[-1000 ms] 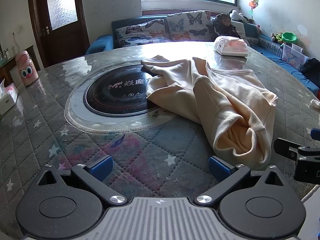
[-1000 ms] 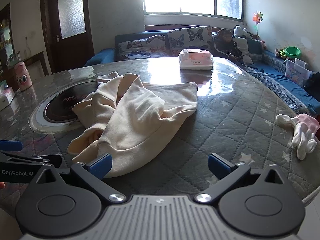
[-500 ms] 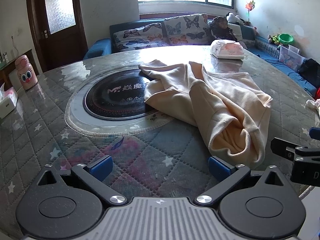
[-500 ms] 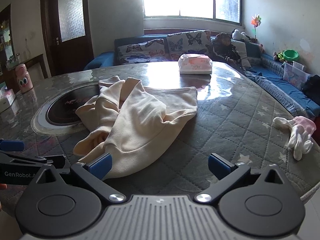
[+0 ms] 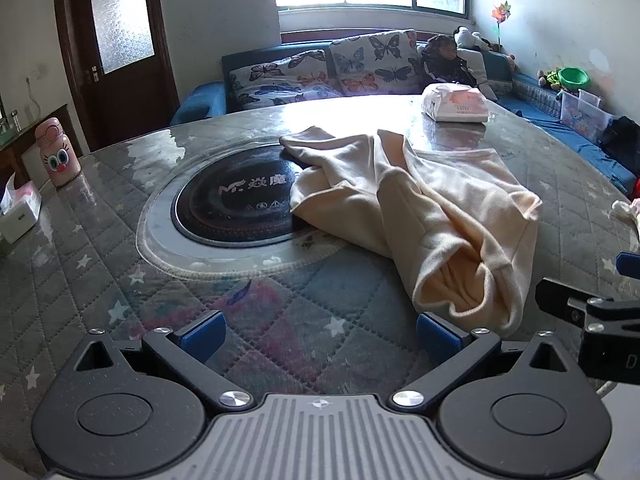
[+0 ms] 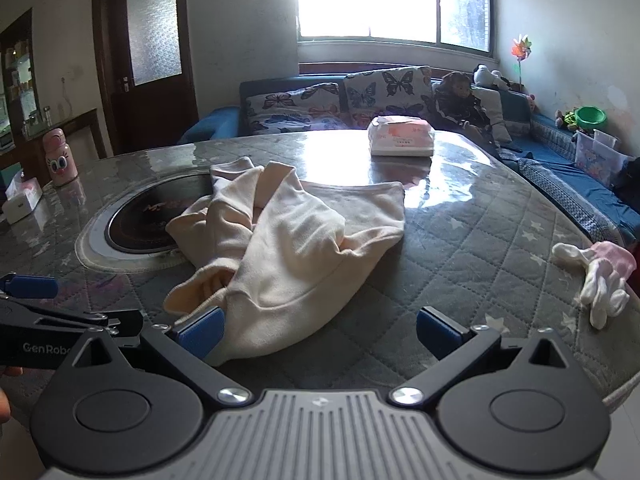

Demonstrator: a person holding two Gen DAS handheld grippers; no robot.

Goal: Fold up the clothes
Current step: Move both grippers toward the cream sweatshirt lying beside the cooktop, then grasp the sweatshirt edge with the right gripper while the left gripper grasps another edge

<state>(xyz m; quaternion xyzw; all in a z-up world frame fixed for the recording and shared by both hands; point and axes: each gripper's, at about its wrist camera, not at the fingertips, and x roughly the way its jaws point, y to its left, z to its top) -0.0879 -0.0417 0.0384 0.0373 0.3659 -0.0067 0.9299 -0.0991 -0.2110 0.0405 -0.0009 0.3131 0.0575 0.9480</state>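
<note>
A cream garment lies crumpled on the quilted round table, partly over the black induction plate. It also shows in the right wrist view. My left gripper is open and empty, low over the table's near edge, its right fingertip beside the garment's open hem. My right gripper is open and empty, its left fingertip just in front of the garment's near hem. Each gripper shows at the edge of the other's view.
A tissue pack lies at the table's far side. White and pink gloves lie near the right edge. A pink bottle and a white box stand at the left. A sofa is behind.
Both grippers have drawn back and risen a little from the garment, so the table looks farther away. The garment has not moved. Both stay open.
</note>
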